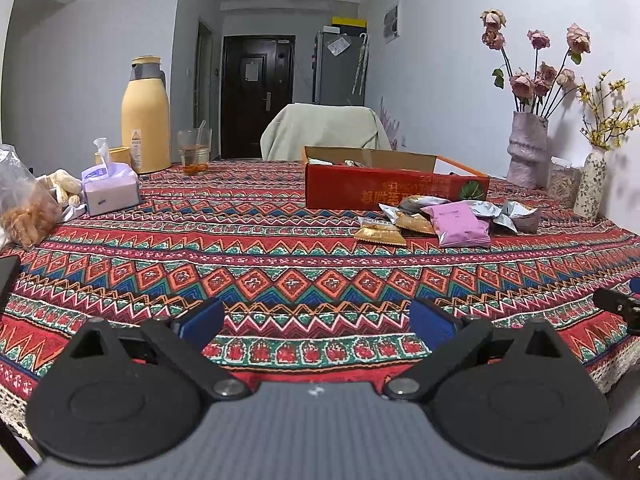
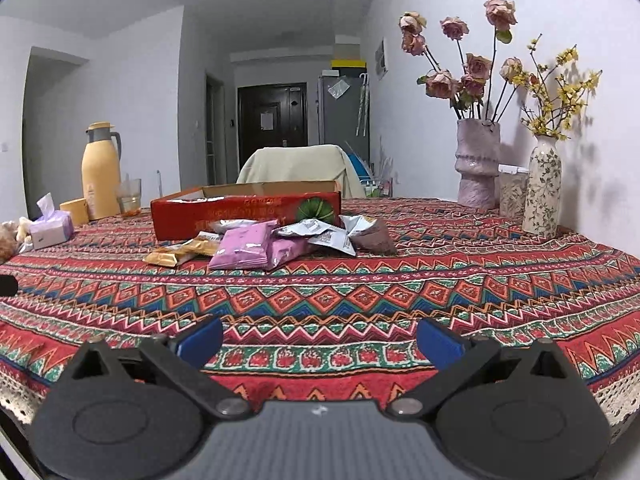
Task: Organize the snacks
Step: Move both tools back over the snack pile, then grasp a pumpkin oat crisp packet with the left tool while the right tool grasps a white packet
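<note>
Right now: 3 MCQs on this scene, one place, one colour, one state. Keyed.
1. The snack packets lie
A. inside the box
B. on the cloth in front of the box
C. beside the flask

2. The box is
A. red
B. blue
C. white

3. The right gripper is
A. shut on a packet
B. shut, empty
C. open, empty

Answers: 1 B, the pile sits on the cloth against the box's near side. 2 A, red printed walls. 3 C, fingers apart with only cloth between them.

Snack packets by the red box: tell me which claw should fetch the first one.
Probably right. The pink packet lies almost straight ahead of the open right claw; for the left claw the pile sits off to the right.
</note>
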`<state>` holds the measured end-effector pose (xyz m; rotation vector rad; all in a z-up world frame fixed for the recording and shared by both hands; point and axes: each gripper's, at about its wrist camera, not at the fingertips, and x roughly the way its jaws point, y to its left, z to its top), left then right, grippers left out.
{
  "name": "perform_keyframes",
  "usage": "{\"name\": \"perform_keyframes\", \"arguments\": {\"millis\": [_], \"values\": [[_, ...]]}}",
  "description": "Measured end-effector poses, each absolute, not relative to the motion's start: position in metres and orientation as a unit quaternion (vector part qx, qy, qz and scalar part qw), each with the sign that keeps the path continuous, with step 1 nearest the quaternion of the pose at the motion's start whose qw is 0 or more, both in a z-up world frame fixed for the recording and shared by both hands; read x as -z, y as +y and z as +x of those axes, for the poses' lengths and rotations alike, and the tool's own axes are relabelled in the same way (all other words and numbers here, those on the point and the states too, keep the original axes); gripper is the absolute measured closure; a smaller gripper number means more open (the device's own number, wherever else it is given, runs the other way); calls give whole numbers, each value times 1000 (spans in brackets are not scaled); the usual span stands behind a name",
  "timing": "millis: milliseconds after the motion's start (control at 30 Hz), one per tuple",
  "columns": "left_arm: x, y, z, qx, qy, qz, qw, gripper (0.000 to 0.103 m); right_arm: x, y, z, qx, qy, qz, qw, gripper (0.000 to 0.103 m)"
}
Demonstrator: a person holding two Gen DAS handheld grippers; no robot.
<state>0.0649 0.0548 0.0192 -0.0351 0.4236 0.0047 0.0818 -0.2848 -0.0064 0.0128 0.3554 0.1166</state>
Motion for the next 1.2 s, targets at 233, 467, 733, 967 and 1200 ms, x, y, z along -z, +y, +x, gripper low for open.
{"name": "perform_keyframes", "arguments": {"millis": [233,467,733,967,1200], "values": [[-18,50,81,3,224,-17,975,2,2,-283,85,-56,169,-2,984,0],[-24,33,139,31,233,3,972,7,-13,-280,109,-72,171,2,983,2],[-26,7,232,85,237,55,966,25,-30,-252,174,-121,189,-24,974,23],[-3,-1,292,104,299,50,947,27,-29,-241,242,-142,224,-22,964,30],[5,1,310,94,323,35,941,43,-26,-249,308,-135,255,-36,957,30]]}}
